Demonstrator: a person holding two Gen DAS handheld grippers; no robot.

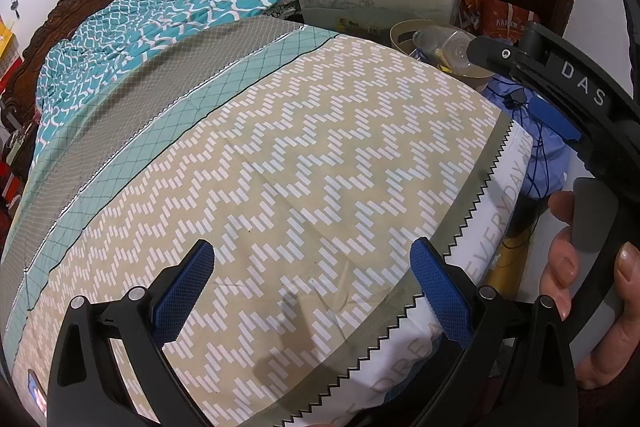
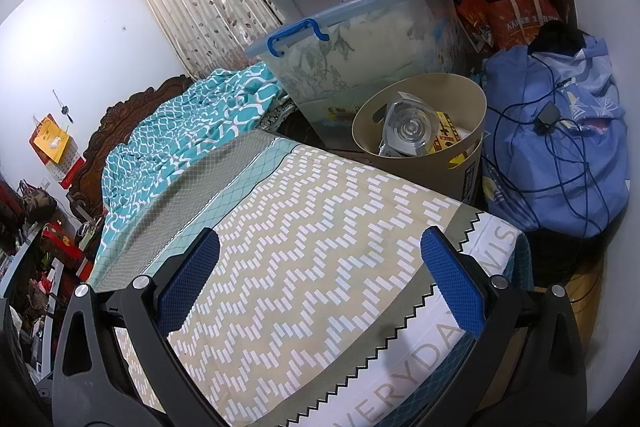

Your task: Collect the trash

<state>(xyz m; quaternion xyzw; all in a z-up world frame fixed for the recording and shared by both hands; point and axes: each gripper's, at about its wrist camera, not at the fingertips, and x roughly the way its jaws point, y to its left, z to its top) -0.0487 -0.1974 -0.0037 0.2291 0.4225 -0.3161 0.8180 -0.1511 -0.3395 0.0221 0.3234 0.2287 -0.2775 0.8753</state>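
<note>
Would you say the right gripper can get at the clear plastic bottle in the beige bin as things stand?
Probably yes: the right gripper is open and empty above the bedspread, and the bottle lies on top in the open-topped bin, with nothing between them.

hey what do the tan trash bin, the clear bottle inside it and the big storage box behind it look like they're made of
Trash bin: likely matte plastic; thin, smooth, even tan wall, though stiff card is possible.
Clear bottle: transparent plastic, glossy, with ringed moulded base and highlights.
Storage box: translucent, slightly frosted plastic; folded fabric shows through, with a blue plastic rim and latch handle.
</note>
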